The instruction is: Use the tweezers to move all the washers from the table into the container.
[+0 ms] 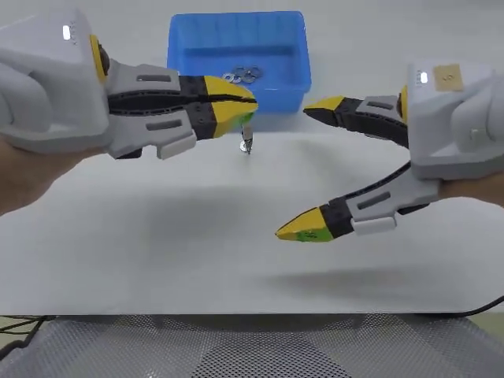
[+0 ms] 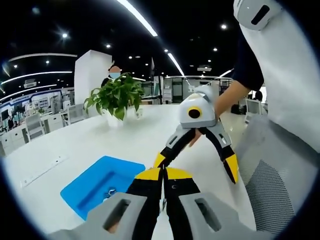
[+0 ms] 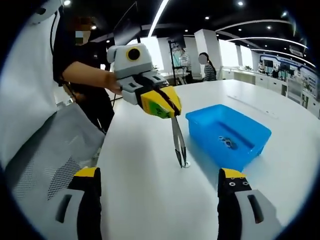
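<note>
My left gripper [image 1: 249, 105] is shut on metal tweezers [image 1: 246, 142] that hang down from its yellow tips. In the right gripper view the tweezers [image 3: 177, 137] reach down to a small washer [image 3: 186, 164] on the white table; I cannot tell whether they pinch it. Just behind stands the blue container [image 1: 294, 49], with several washers [image 1: 242, 75] lying in it. My right gripper [image 1: 307, 169] stands open to the right of the tweezers, nothing between its jaws. The left gripper view shows its own shut tips [image 2: 164, 175], the container [image 2: 85, 192] and the open right gripper [image 2: 197, 162].
The white table [image 1: 157, 236] stretches wide around the work. A mesh chair [image 1: 252, 350] sits at its front edge. A potted plant [image 2: 117, 97] stands far back on the table. People stand in the background of the right gripper view.
</note>
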Action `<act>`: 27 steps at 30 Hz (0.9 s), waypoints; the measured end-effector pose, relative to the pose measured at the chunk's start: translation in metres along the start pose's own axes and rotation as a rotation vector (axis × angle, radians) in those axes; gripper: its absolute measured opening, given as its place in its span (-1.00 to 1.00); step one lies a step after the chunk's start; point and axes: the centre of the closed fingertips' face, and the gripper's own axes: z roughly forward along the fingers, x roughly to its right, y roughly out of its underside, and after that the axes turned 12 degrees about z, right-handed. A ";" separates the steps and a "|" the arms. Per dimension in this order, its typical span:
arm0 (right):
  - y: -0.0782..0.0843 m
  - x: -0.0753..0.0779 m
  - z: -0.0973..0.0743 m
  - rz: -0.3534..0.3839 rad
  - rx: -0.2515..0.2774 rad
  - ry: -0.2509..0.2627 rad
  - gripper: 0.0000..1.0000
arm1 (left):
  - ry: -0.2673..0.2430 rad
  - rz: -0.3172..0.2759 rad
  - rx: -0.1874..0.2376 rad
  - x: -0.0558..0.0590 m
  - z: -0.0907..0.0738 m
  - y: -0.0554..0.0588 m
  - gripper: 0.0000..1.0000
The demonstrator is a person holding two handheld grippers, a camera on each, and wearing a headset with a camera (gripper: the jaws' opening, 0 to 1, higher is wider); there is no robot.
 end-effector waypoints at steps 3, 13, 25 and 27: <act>-0.007 0.002 0.010 -0.020 -0.003 -0.021 0.77 | 0.051 -0.011 -0.017 0.004 0.001 0.000 -0.91; -0.014 0.012 0.026 -0.056 -0.031 -0.037 0.08 | 0.073 -0.036 -0.026 0.005 -0.003 0.003 -0.91; -0.021 0.018 0.041 -0.100 -0.030 -0.045 -0.49 | 0.079 -0.047 -0.045 0.006 -0.001 0.006 -0.90; -0.018 0.018 0.043 -0.112 -0.045 -0.051 -0.54 | 0.080 -0.047 -0.048 0.005 -0.001 0.007 -0.90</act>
